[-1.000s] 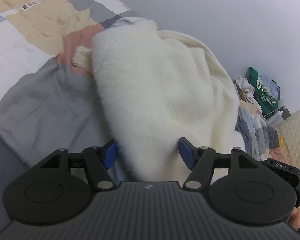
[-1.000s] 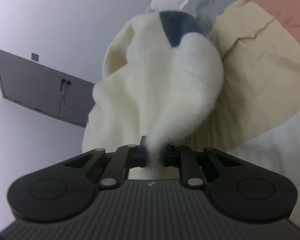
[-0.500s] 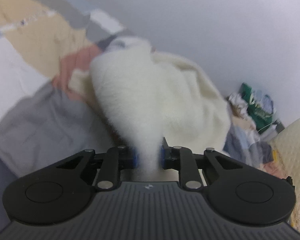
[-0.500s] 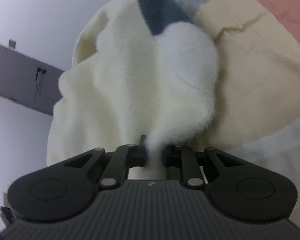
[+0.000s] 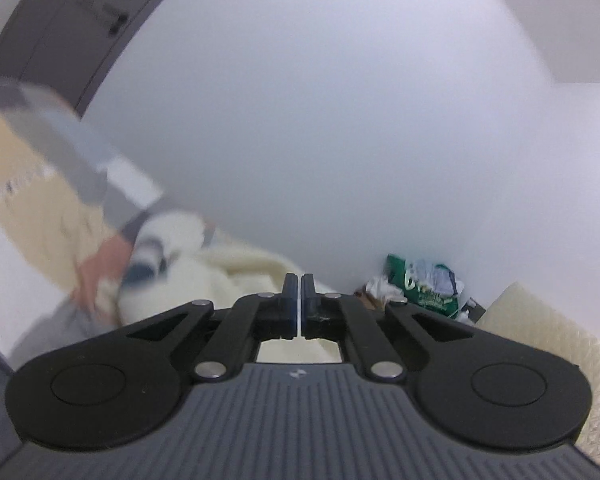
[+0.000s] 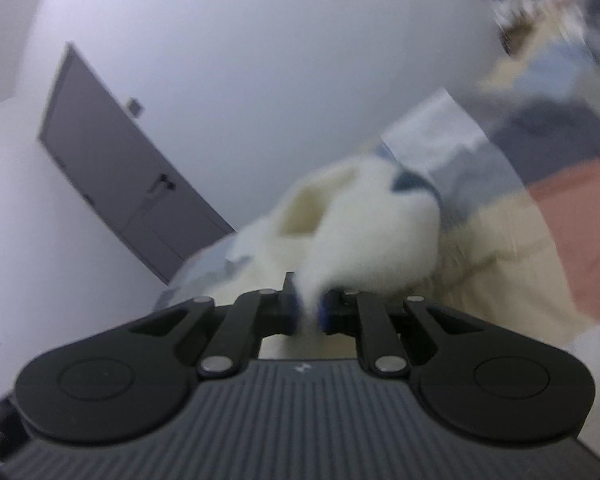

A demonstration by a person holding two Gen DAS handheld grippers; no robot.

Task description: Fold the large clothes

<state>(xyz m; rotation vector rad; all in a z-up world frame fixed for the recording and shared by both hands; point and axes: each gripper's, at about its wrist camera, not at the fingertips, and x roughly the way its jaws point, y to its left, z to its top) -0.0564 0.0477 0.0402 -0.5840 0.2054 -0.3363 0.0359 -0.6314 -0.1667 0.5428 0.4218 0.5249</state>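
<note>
A cream fleece garment with a dark blue patch lies bunched on a patchwork bedspread. My left gripper is shut with its jaws nearly touching; no fabric shows between them, and cream fleece shows just under it. It points at the white wall above the garment. My right gripper is shut on a fold of the same fleece garment, which rises from the jaws. Both views are blurred by motion.
A grey door stands in the white wall. A pile of bags and clutter sits by the wall. A cream quilted cushion is at the right. The bedspread spreads right of the right gripper.
My left gripper closed on the fleece, then tilted up toward the wall; the fleece no longer shows between its jaws. My right gripper kept its hold and swung, the view turning.
</note>
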